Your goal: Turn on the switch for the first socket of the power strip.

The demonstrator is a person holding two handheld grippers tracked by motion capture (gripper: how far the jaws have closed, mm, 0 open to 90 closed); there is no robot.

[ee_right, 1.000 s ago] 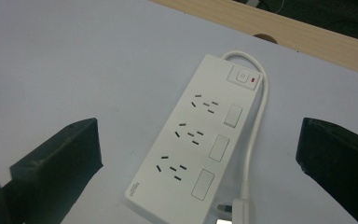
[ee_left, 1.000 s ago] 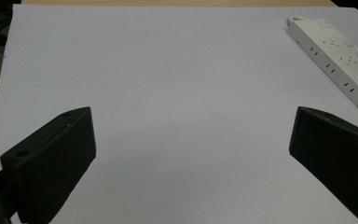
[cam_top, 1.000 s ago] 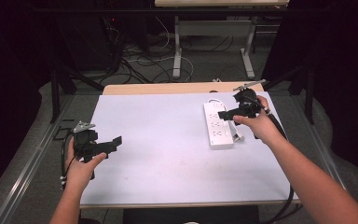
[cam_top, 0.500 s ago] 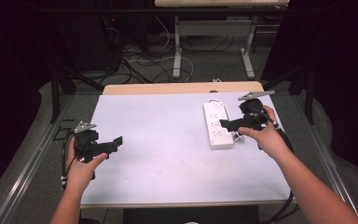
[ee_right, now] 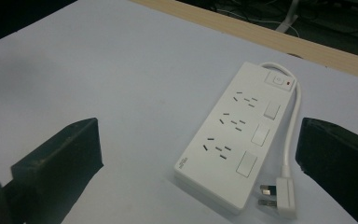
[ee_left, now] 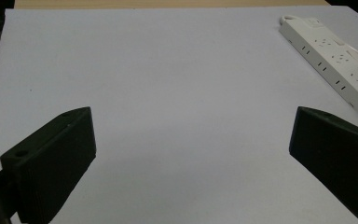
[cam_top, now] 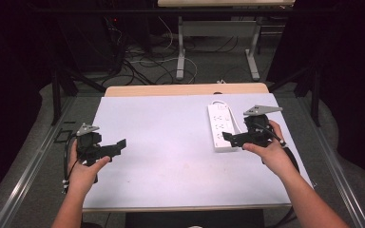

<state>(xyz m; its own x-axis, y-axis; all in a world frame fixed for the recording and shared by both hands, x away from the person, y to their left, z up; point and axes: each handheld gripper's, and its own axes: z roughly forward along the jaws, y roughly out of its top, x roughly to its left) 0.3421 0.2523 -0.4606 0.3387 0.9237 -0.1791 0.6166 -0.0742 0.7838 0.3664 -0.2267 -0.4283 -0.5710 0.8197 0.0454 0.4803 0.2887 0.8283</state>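
1. Right now the power strip (cam_top: 220, 126) lies flat on the white bench (cam_top: 171, 142), on the person's right side, toward the far edge.
2. Its long axis runs away from the person, switch end far, near end just ahead of the right tongs (cam_top: 230, 137).
3. The right tongs hover just beside that near end, jaws spread wide with nothing between them; seen from the right gripper view, the strip (ee_right: 235, 135) sits between and beyond the two jaws, angled a little to them.
4. Its plug (ee_right: 277, 196) lies on the bench at the near corner, with the cord (ee_right: 293, 116) looping back along the strip's side.
5. The left tongs (cam_top: 116, 146) are held well apart, over bare bench, jaws also wide and empty.
6. So the right hand is much nearer; I'd judge the strip is its to take, across the narrow width.
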